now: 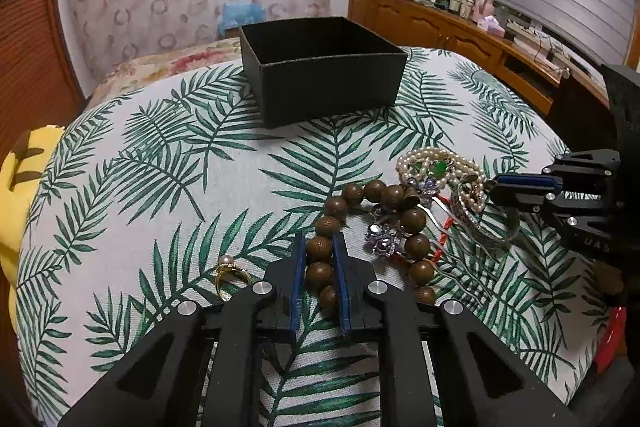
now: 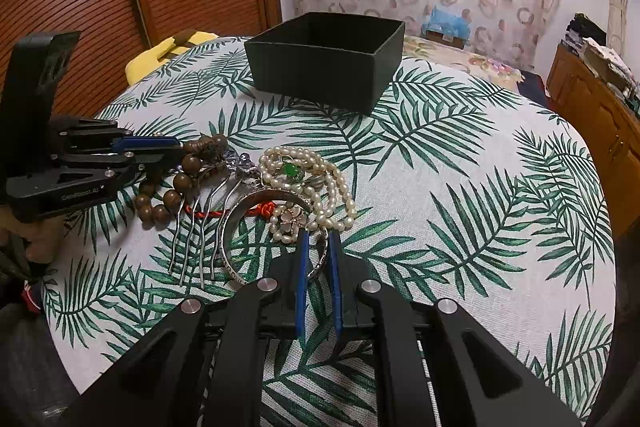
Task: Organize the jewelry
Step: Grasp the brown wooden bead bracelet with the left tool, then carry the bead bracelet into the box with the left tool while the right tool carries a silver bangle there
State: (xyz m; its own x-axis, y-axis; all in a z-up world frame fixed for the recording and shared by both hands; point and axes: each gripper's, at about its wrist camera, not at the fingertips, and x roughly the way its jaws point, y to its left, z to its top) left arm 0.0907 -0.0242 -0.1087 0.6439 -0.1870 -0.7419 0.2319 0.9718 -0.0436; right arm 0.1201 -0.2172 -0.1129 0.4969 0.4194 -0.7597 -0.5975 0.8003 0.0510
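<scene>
Leaf-print tablecloth w/ box, jewelry

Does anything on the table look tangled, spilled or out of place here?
Yes. The jewelry lies in one tangled heap: pearl necklace, silver bangle, hair comb, red cord and wooden bead bracelet overlap. A gold pearl ring lies apart. The black box holds nothing visible.

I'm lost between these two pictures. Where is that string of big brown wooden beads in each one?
Left wrist view: the wooden bead bracelet lies low in the centre, some beads between the left claw fingers.
Right wrist view: it sits at the left, beside that same claw.
Shared landmark: the black box stands beyond the jewelry in both.
</scene>
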